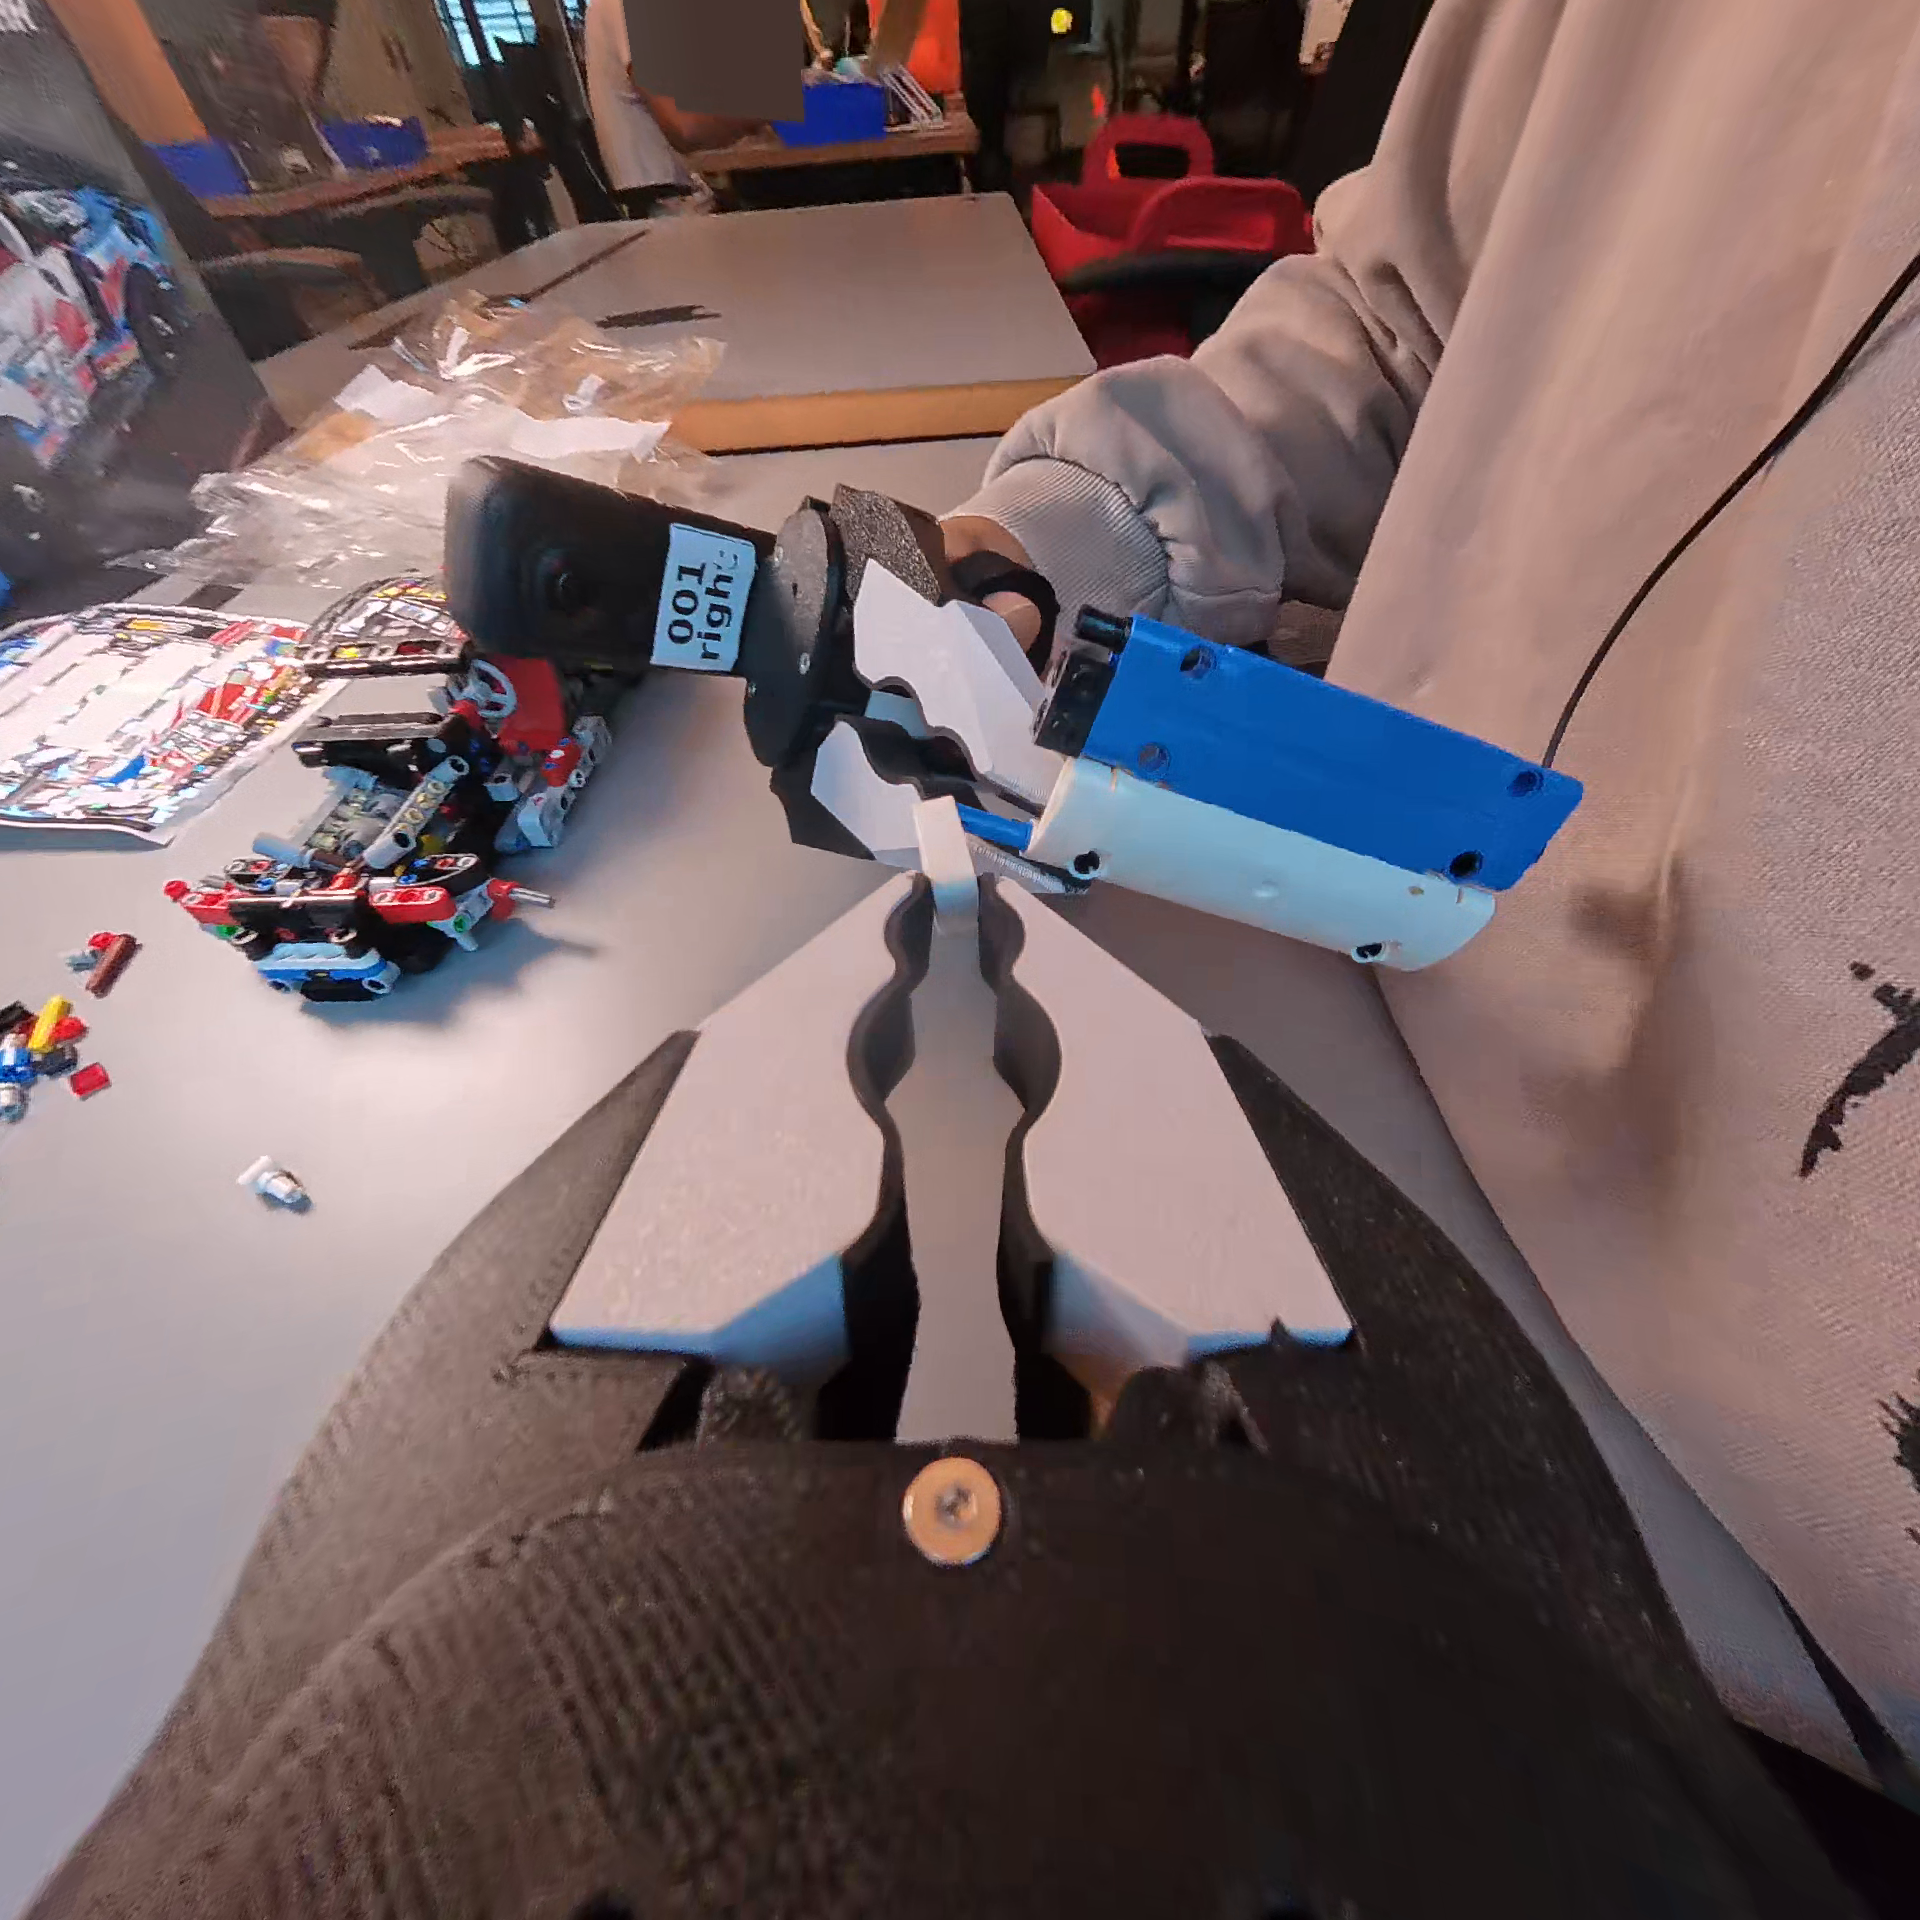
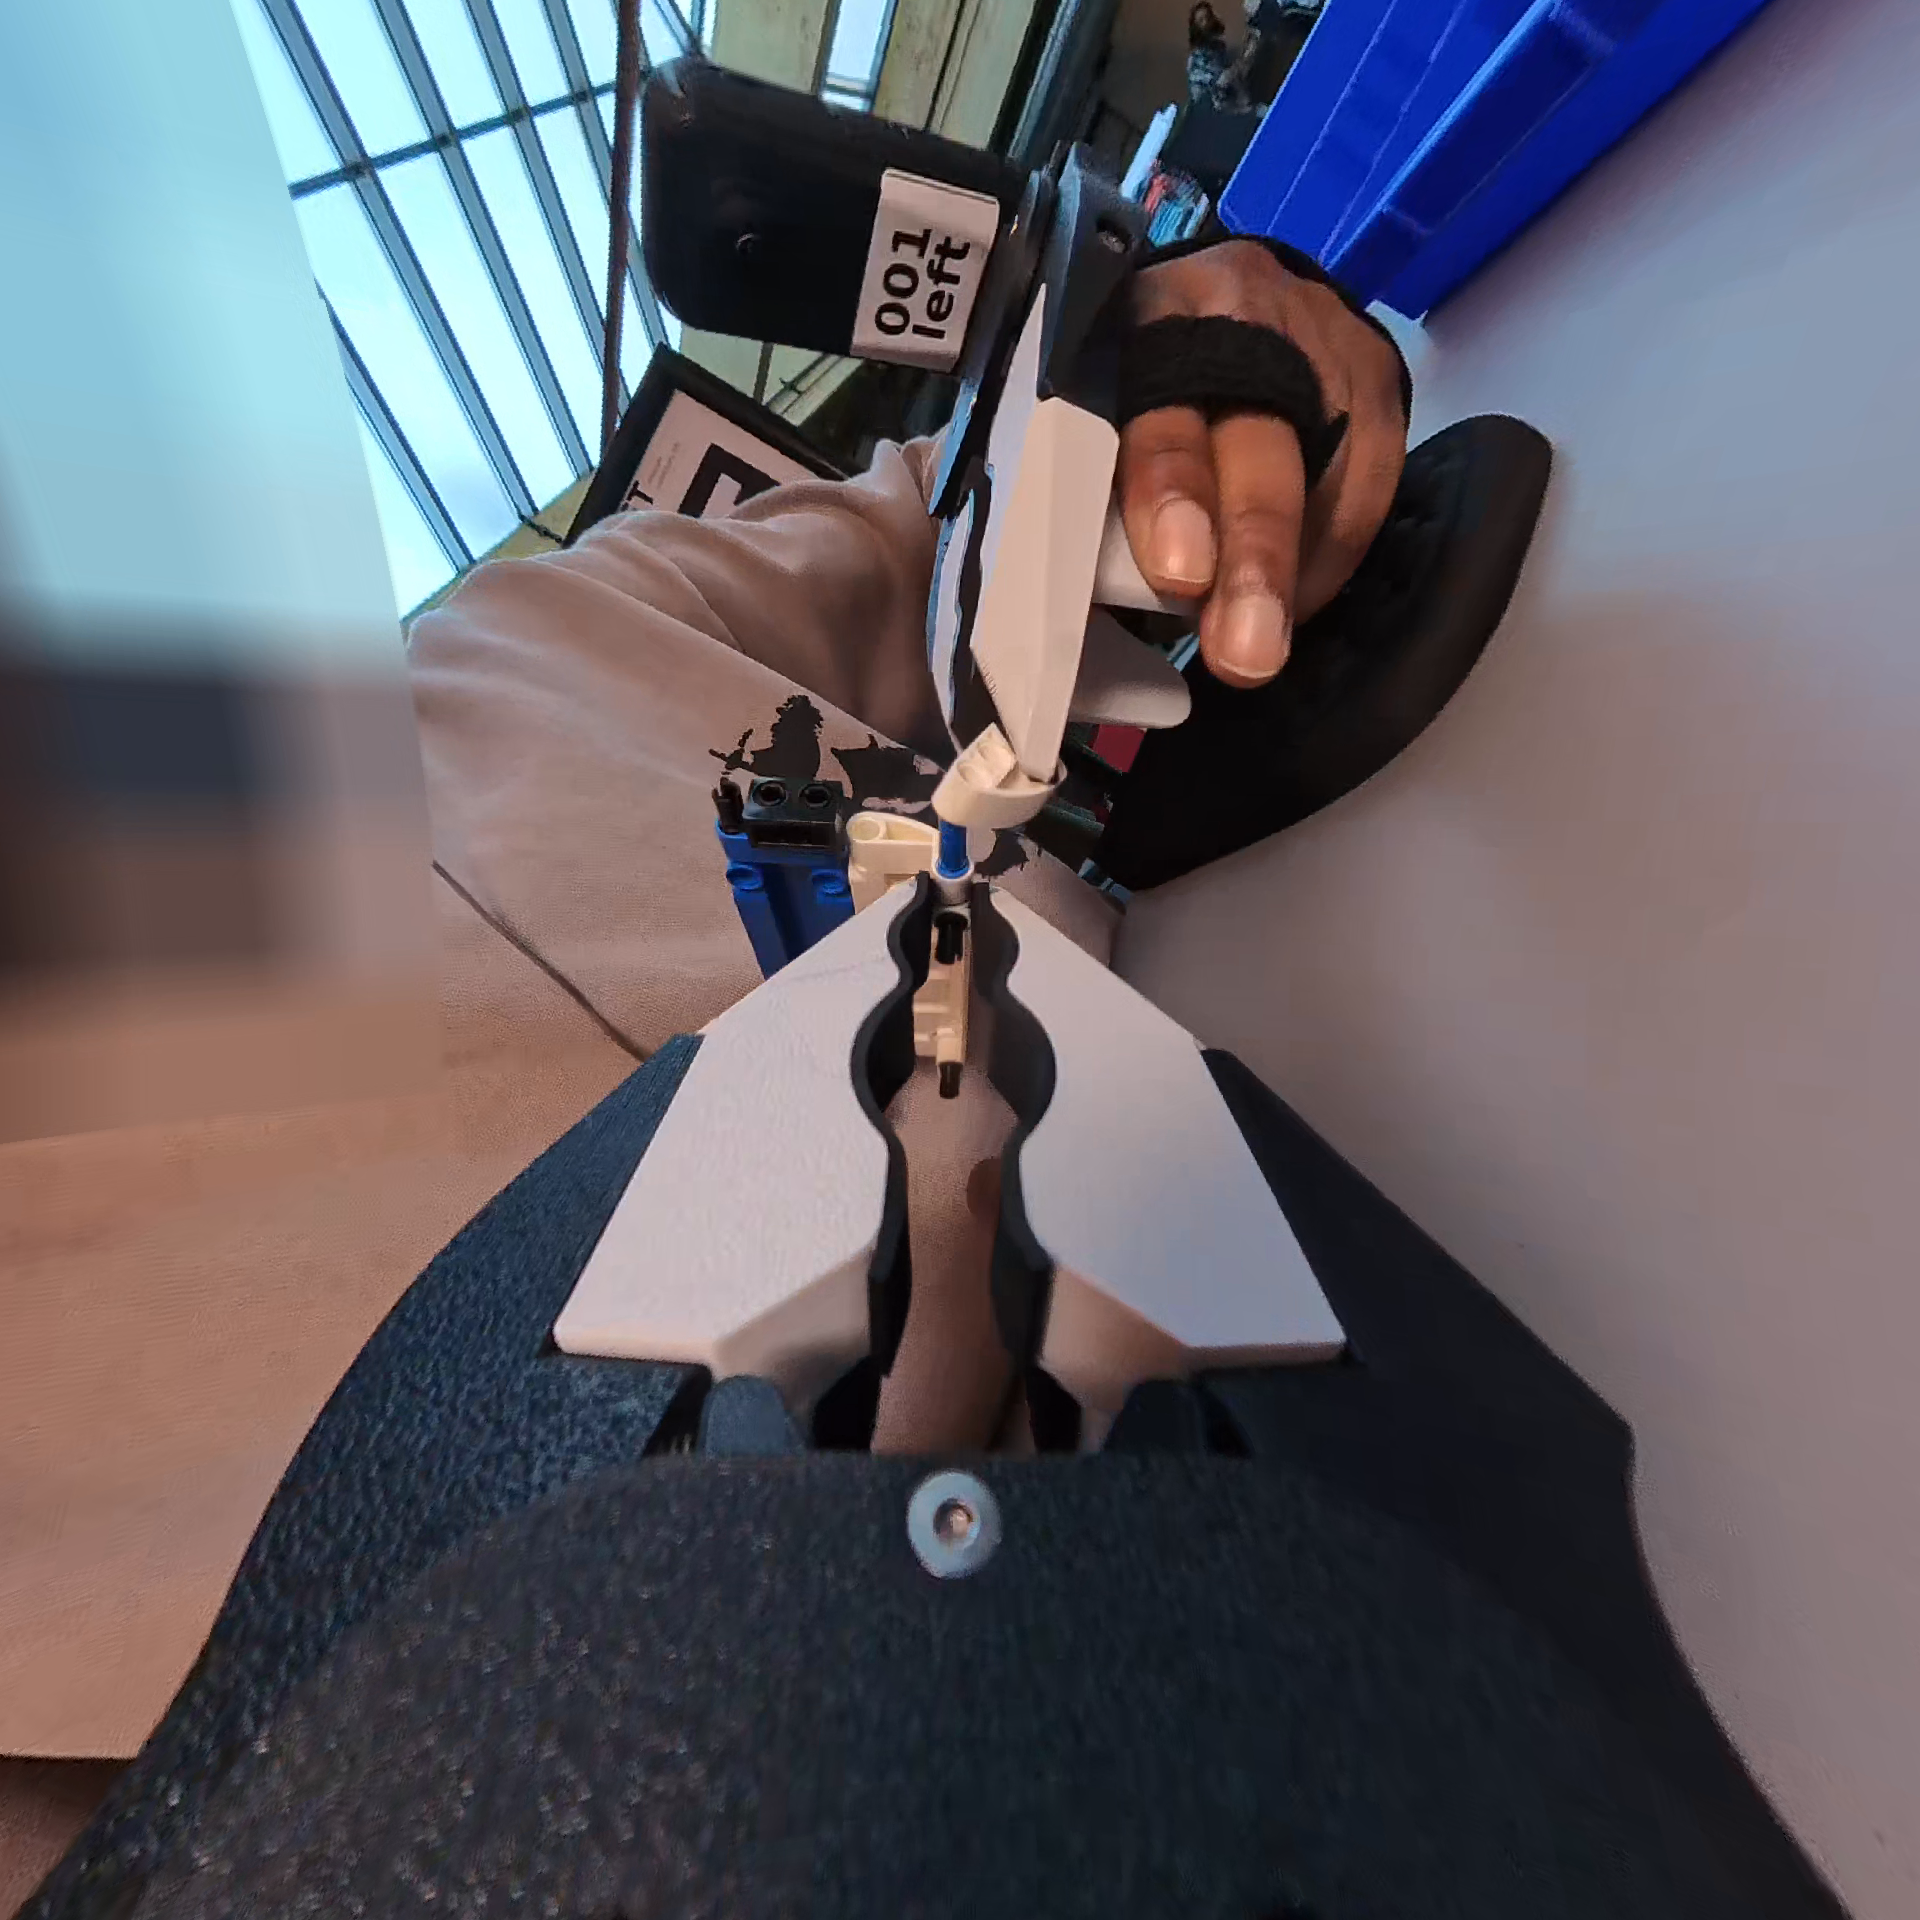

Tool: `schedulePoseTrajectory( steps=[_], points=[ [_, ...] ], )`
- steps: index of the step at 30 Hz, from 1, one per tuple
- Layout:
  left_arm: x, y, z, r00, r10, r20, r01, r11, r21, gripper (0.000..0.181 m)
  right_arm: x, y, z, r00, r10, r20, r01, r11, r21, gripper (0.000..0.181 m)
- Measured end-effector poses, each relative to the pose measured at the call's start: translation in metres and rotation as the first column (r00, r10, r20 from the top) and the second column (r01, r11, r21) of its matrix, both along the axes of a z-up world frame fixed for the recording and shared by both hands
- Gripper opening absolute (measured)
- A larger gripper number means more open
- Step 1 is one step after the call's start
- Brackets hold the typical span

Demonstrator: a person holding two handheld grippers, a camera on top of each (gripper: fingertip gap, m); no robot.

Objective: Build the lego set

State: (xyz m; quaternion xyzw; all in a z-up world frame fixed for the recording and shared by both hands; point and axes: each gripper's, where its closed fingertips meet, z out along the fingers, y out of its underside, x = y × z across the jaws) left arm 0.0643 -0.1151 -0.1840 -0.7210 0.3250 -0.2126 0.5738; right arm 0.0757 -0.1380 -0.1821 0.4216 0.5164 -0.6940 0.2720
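Pinching a small white curved plastic piece (image 2: 987, 795), the left gripper (image 1: 951, 914) could drop it (thin grip) while the right gripper (image 2: 951, 935) clamps the blue-and-white panel assembly (image 1: 1288, 800).

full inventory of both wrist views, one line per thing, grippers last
blue-and-white panel assembly: one, held in the air by the right gripper.
small white piece: one, pinched at the left gripper's tips.
part-built car chassis: one, black, red and blue, on the grey table, left.
loose bricks: small pile, mixed colours, far left.
sticker sheet: one, behind the chassis.
plastic bags: clear, crumpled, behind.
set box: one, upper left.
blue bin: one, right wrist view.
left gripper: shut on the white piece.
right gripper: shut on the assembly.
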Motion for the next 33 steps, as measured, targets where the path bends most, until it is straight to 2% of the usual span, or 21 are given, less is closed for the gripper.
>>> schedulePoseTrajectory(
  steps=[7,9,13,17,20,23,26,29,33],
  points=[
    [0.007,0.000,-0.004,0.995,-0.040,-0.087,0.044,0.998,0.045,0.006,0.011,0.000,-0.006,0.991,0.108,0.080,-0.112,0.992,0.051,0.004],
    [0.007,-0.001,-0.006,0.985,-0.061,-0.162,0.074,0.995,0.074,0.006,0.012,-0.002,-0.008,0.984,0.132,0.120,-0.139,0.989,0.051,0.004],
    [0.012,-0.008,-0.010,0.927,-0.132,-0.351,0.179,0.978,0.103,0.007,0.018,-0.008,-0.012,0.970,0.186,0.157,-0.198,0.978,0.070,0.004],
    [0.007,-0.007,-0.010,0.854,-0.120,-0.506,0.208,0.970,0.121,0.007,0.016,-0.003,-0.014,0.972,0.187,0.142,-0.203,0.973,0.111,0.003],
    [0.004,-0.006,-0.014,0.877,-0.087,-0.473,0.151,0.984,0.098,0.007,0.013,0.001,-0.020,0.981,0.157,0.117,-0.179,0.960,0.214,0.003],
    [0.007,0.000,-0.012,0.931,-0.024,-0.364,0.052,0.996,0.067,0.007,0.006,-0.001,-0.019,0.989,0.123,0.076,-0.141,0.942,0.305,0.003],
    [0.006,0.005,-0.012,0.929,0.030,-0.368,-0.001,0.997,0.079,0.007,0.000,0.002,-0.018,0.995,0.088,0.054,-0.101,0.931,0.350,0.004],
    [0.012,0.001,-0.009,0.939,-0.008,-0.343,0.035,0.997,0.072,0.007,0.008,0.000,-0.015,0.991,0.130,0.043,-0.137,0.927,0.348,0.004],
    [0.016,-0.004,-0.009,0.923,-0.129,-0.362,0.148,0.989,0.026,0.007,0.022,-0.001,-0.016,0.964,0.254,0.083,-0.266,0.899,0.347,0.003]
  ],
)
